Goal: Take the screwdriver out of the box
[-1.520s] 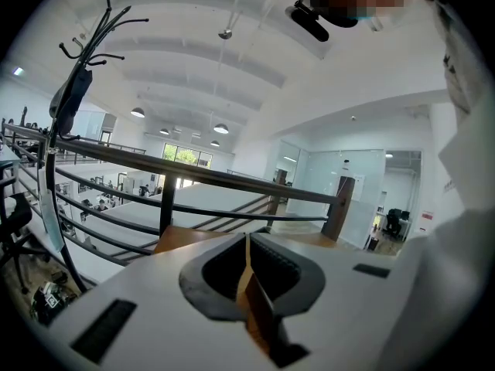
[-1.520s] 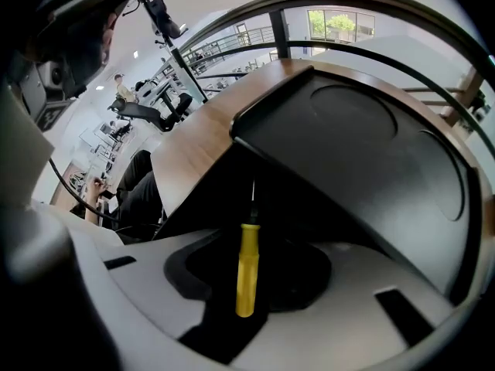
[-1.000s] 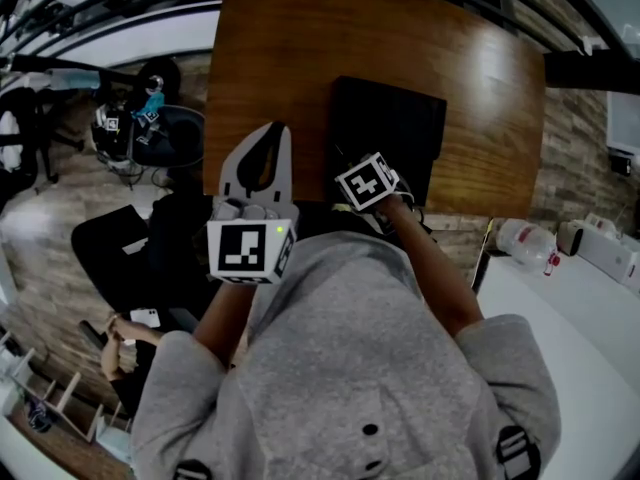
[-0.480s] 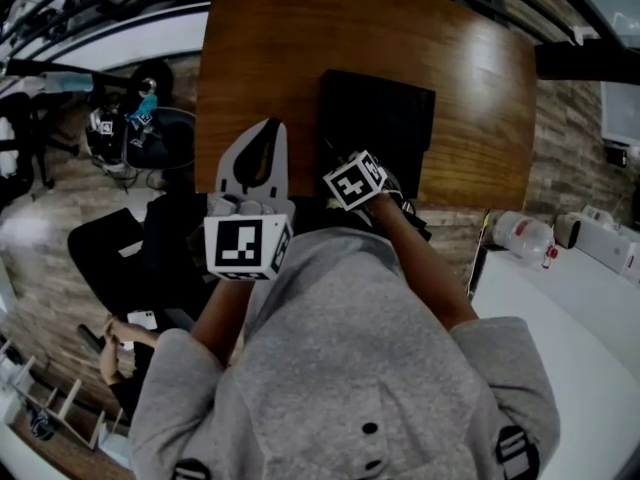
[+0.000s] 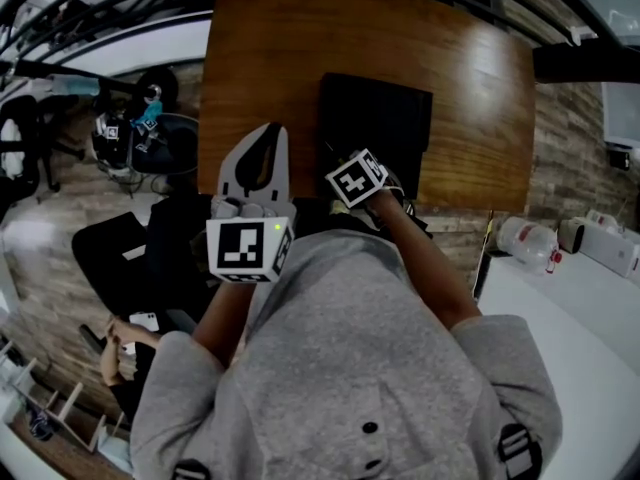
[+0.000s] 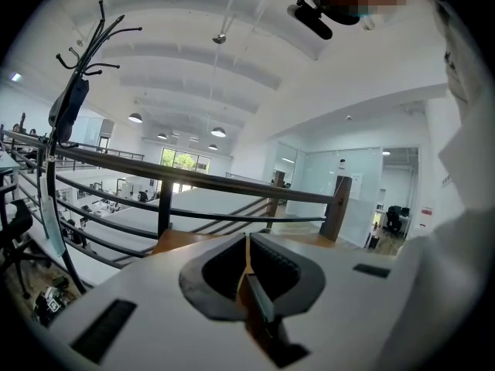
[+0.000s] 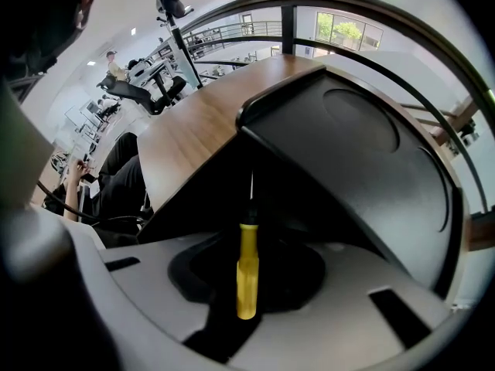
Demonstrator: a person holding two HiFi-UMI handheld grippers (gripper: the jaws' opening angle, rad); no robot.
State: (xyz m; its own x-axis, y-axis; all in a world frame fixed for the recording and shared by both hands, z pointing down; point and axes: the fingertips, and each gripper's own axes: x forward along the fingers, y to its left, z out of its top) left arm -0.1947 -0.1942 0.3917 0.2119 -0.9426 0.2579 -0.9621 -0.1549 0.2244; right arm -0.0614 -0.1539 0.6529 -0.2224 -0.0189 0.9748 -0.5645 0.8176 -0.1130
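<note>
A black box point(image 5: 385, 113) lies open on the wooden table point(image 5: 270, 48). In the right gripper view its raised lid point(image 7: 363, 153) fills the right side. The screwdriver point(image 7: 247, 273), with a yellow handle and a thin shaft, stands in line between the jaws of my right gripper point(image 7: 247, 288). Those jaws are closing, with dark gaps still on both sides of the handle. In the head view only that gripper's marker cube point(image 5: 357, 178) shows, at the box's near edge. My left gripper point(image 5: 274, 130) hovers left of the box, shut and holding nothing.
A black railing point(image 6: 193, 180) runs past the table's far edge. A chair point(image 5: 165, 138) stands to the table's left, and a white counter point(image 5: 590, 328) with a plastic bottle point(image 5: 525, 240) lies to the right. Bare wood surrounds the box.
The head view has shifted slightly. Both grippers keep their places, the right one at the box's near edge.
</note>
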